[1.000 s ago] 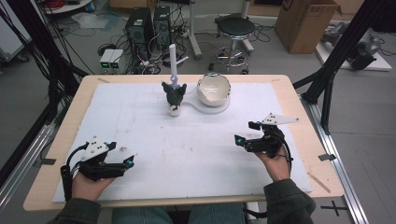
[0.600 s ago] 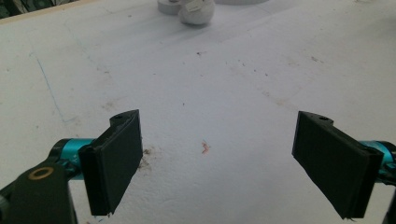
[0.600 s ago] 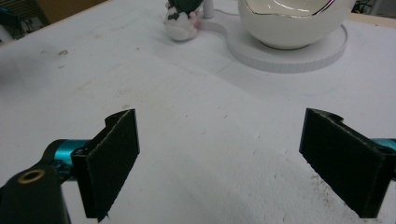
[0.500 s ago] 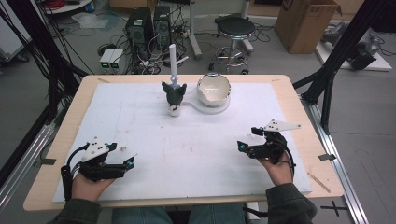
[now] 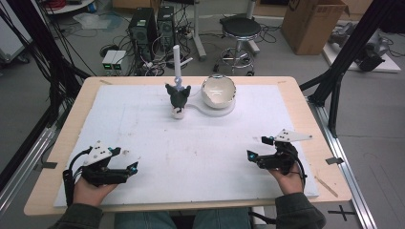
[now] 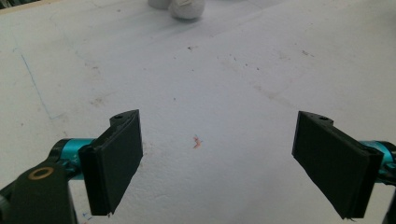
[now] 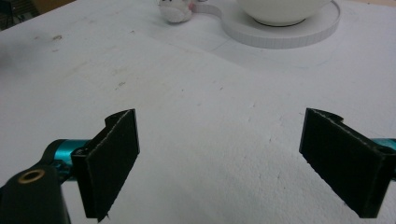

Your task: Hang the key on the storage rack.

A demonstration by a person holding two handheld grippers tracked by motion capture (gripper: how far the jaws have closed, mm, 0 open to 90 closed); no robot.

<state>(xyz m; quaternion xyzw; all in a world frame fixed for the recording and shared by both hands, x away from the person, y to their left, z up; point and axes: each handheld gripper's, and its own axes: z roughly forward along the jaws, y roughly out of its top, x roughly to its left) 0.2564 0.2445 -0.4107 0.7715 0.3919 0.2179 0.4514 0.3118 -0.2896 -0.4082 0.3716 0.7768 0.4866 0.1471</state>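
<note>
From the high view I count two grippers, one toy figure, one bowl and one round base on the white sheet (image 5: 191,143) that covers the wooden table (image 5: 296,95). The left gripper (image 5: 133,165) sits at the near left corner of the sheet, held low in the person's left hand (image 5: 93,188), pointing toward the right; the right gripper (image 5: 255,149) is at the near right, held in the right hand (image 5: 289,179) and pointing left and a little away. Both are well apart from the small dark toy figure (image 5: 178,98), which stands upright at the far middle of the sheet with a white stick (image 5: 176,59) rising just behind it. Just beside the figure, to its right, the white bowl (image 5: 218,90) rests tilted on the flat round base (image 5: 224,109). In the left gripper view, the two black jaws stand wide apart with bare, scuffed sheet and a small red mark (image 6: 196,141) between them; the foot of the figure (image 6: 187,8) shows at the top edge, far off. In the right gripper view, the jaws are likewise wide apart over bare sheet, with the figure (image 7: 175,11) at the top and the bowl (image 7: 280,10) on its base (image 7: 299,32) to the right of it.
</note>
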